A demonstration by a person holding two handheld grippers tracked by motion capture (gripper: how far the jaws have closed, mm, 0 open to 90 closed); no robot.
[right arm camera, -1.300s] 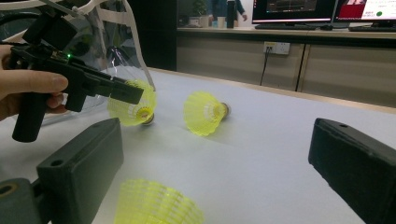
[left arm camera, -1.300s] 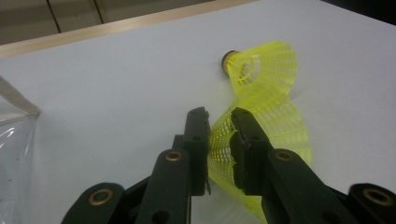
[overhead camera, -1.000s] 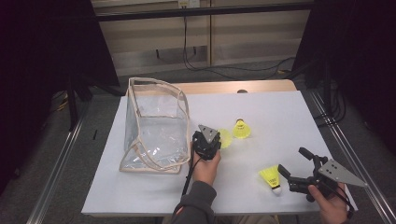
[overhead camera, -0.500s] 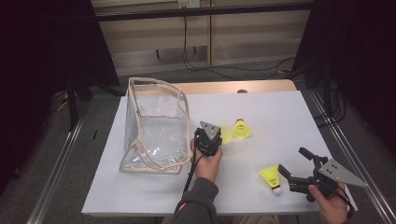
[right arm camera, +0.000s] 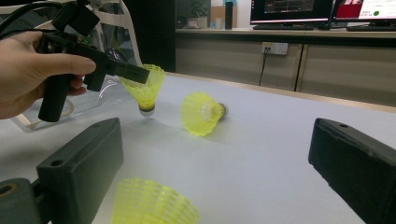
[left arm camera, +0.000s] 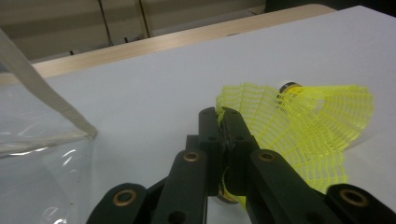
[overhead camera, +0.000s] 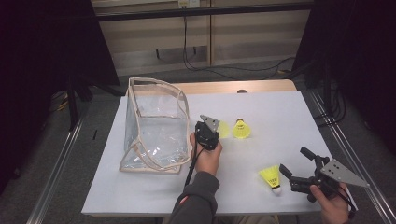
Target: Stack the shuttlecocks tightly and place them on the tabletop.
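A: What is the biggest thing here?

B: The bench (overhead camera: 289,116), topped in white with a wooden edge at the far side. On its left part stands a clear plastic bag (overhead camera: 154,126) with pale trim, its mouth open upward.

A: And the hand-held grippers?

B: The left hand-held gripper (overhead camera: 215,129) sits just right of the bag, near the middle of the bench, gripped by the person's left hand (overhead camera: 205,156). Its jaws have just been closing, and now they are pressed together on the mesh skirt of a yellow shuttlecock (left arm camera: 261,121). In the right gripper view that shuttlecock (right arm camera: 145,88) hangs cork down, lifted just clear of the bench surface.

A: The other one?

B: The right hand-held gripper (overhead camera: 295,164) is at the near right corner of the bench, in the person's right hand (overhead camera: 334,205). Its jaws are spread wide, with nothing pinched between them.

A: Any more shuttlecocks?

B: Two. A second shuttlecock (overhead camera: 241,129) lies on its side just right of the held one. A third shuttlecock (overhead camera: 271,177) rests on the bench just left of the right hand-held gripper's jaws; in the right gripper view its skirt (right arm camera: 156,203) shows low between them, apart from both pads.
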